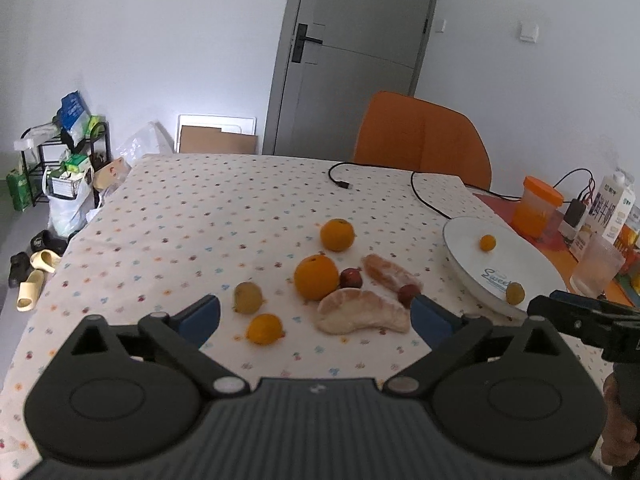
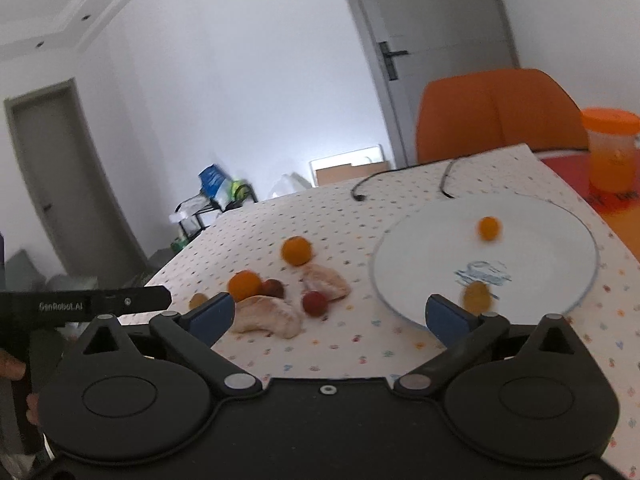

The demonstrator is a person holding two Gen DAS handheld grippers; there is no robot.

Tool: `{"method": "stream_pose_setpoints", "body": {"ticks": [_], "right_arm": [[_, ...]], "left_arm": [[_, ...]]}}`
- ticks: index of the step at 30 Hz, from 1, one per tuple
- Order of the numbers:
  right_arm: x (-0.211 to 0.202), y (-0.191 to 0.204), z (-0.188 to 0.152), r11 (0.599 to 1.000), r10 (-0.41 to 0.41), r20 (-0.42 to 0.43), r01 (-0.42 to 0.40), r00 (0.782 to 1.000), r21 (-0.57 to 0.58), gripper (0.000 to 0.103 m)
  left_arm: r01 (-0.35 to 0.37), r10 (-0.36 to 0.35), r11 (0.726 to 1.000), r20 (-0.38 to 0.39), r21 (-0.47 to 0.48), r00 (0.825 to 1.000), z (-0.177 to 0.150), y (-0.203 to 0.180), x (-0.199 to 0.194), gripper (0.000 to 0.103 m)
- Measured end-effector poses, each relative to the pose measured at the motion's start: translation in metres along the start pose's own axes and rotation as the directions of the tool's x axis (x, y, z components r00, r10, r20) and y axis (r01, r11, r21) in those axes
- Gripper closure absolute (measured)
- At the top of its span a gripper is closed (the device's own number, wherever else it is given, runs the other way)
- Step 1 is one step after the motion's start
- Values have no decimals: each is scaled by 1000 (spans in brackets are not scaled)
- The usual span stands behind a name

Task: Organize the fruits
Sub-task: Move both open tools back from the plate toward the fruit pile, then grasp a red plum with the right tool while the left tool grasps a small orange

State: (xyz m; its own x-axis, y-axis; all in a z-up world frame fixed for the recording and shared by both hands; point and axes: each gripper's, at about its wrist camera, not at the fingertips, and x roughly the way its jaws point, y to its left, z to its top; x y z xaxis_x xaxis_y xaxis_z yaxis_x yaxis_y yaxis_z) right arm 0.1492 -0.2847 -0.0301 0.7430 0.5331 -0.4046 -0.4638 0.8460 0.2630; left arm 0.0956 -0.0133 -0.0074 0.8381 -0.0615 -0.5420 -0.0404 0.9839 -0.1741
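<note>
Fruit lies loose on the dotted tablecloth: two oranges (image 1: 316,282) (image 1: 337,234), two peeled pomelo wedges (image 1: 363,312) (image 1: 390,272), two red dates (image 1: 351,278) (image 1: 408,294), a green-yellow fruit (image 1: 248,297) and a small orange fruit (image 1: 264,329). A white plate (image 1: 464,240) at the right holds a small orange fruit (image 1: 487,243) and a yellowish fruit (image 1: 515,293). My left gripper (image 1: 316,316) is open and empty just before the pile. My right gripper (image 2: 330,314) is open and empty between the nearest pomelo wedge (image 2: 267,317) and the plate (image 2: 540,240).
A black cable (image 1: 416,190) runs across the far side of the table. An orange chair (image 1: 424,140) stands behind it. An orange-lidded jar (image 1: 536,206), a milk carton (image 1: 612,208) and a plastic cup (image 1: 598,268) stand at the right beside the plate.
</note>
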Motion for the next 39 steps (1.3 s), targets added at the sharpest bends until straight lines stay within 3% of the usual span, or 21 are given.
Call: {"method": "stream_pose_setpoints", "body": {"ticks": [12,16,21,24,28,39], "right_arm": [[13,25,-1,999,30,-49,-31,998,-35,3],[17,30,-2,998,45,-76,-49,996,-46,16],[22,35,-4,997,52,-86,-57,995,-60,20],[25,34,-4,997,52,-79,-57,996,-60,20],[31,31,-3,997,50,-88,-55,995,-56,34],[48,22,2,997,51,-101,-57,994,-50,51]], "left_arm": [[11,-11,999,-2,-38,1000,-8,29,-15,3],[8,-8,999,1,-53,1000,-10,35,-15,5],[17,-16,998,13,-61,1000,-13,39,-12,5],[17,-17,998,11,-54,1000,-15,38,-7,9],[12,-11,998,17,-58,1000,-16,36,-1,14],[4,-4,998,6,-65,1000,-18,30,25,30]]}}
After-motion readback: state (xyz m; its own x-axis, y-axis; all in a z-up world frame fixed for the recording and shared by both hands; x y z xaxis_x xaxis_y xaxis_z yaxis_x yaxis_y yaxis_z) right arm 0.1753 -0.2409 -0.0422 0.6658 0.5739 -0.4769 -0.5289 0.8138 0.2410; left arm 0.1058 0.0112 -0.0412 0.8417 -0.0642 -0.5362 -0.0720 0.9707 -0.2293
